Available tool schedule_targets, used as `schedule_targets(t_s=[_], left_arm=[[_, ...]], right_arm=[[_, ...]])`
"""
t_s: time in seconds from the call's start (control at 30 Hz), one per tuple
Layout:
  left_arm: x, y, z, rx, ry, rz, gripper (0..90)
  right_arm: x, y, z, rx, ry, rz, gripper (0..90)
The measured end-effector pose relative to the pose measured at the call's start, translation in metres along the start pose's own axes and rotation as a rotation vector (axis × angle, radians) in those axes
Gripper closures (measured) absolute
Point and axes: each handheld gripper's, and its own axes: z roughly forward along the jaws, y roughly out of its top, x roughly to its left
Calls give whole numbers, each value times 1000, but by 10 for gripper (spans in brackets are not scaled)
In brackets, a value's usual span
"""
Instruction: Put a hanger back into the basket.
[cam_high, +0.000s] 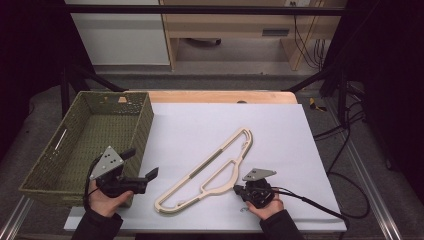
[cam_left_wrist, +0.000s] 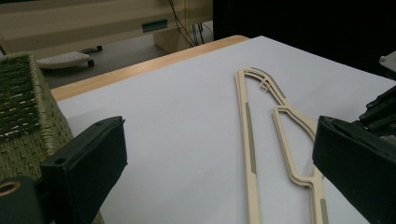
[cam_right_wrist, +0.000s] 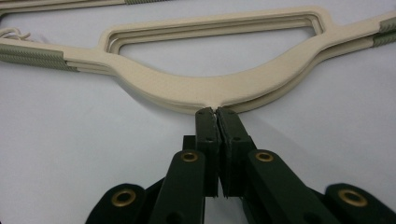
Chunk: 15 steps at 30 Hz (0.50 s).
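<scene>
Our right tongs pinch shut on the hanger at its hook stub; thin grip, it could slip or swing. Left tongs wide, empty by the basket.

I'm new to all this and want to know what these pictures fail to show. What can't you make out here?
- Hanger's hook: right gripper view, hidden between the shut right gripper.
- Hanger's near end: left gripper view, cut by the bottom edge.
- Basket's inside near wall: high view, hidden by the left gripper.
</scene>
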Motion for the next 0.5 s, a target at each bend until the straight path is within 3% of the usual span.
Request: schedule_targets(t_s=[0.2, 0.27, 0.3, 0.5], left_arm=[[-9, -1, 8, 24, -21, 21, 33], [-13, -1, 11, 32, -28, 29, 34], [-14, -1, 12, 35, -30, 31, 34], [-27, -3, 22, 66, -57, 53, 35]], right_arm=[[-1, 1, -2, -6, 12, 0, 889], [1, 2, -3, -6, 7, 24, 890], [0, 2, -4, -11, 13, 2, 890], [-1, 4, -6, -19, 23, 10, 890]])
